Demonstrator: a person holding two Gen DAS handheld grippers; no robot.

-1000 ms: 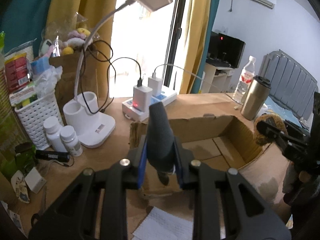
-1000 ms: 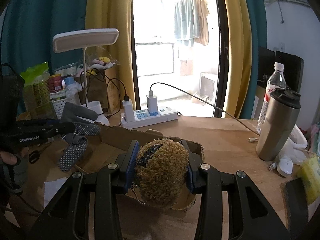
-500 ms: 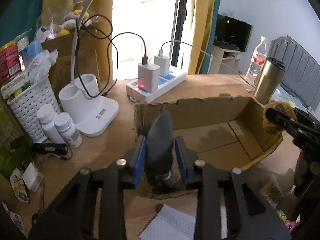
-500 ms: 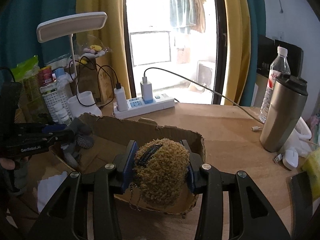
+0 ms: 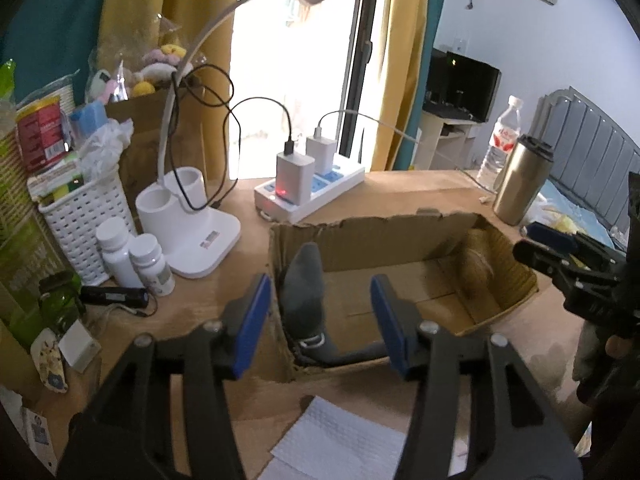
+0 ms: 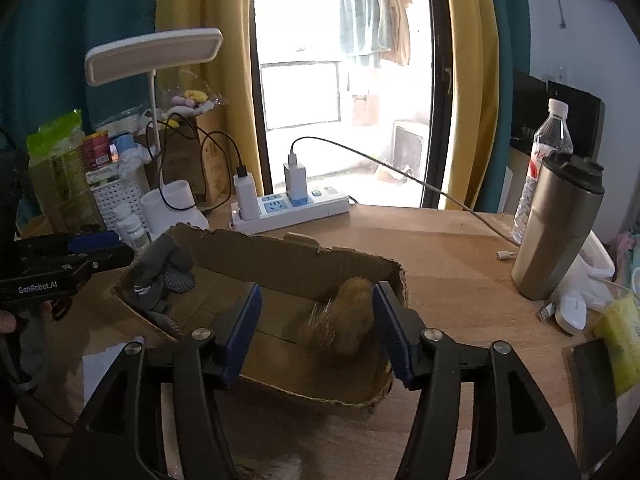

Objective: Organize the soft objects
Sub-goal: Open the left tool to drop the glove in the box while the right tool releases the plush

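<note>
A torn cardboard box (image 5: 380,236) lies open on the wooden desk. A grey glove (image 5: 304,288) slumps in its left corner, leaning on the wall. My left gripper (image 5: 320,320) hovers over that corner; its jaws are opening and the blue pads stand clear of the glove. A brown fuzzy plush (image 6: 348,316), blurred, sits in the box's right end (image 6: 280,256), close to one finger (image 6: 390,332) of my right gripper (image 6: 318,330). Those jaws are opening too, with no grip on the plush. Each gripper shows in the other's view: the right gripper (image 5: 560,252) and the left gripper (image 6: 80,260).
Behind the box are a power strip (image 5: 308,196) with chargers and cables, a white desk lamp (image 5: 188,224), two pill bottles (image 5: 136,260) and a white basket (image 5: 80,216). A steel tumbler (image 6: 556,228) and water bottle (image 6: 548,148) stand right. White paper (image 5: 340,440) lies near the front.
Both grippers went from shut to open. The grey glove left the left pads and sank into the box's left corner. The brown plush dropped from the right pads into the box.
</note>
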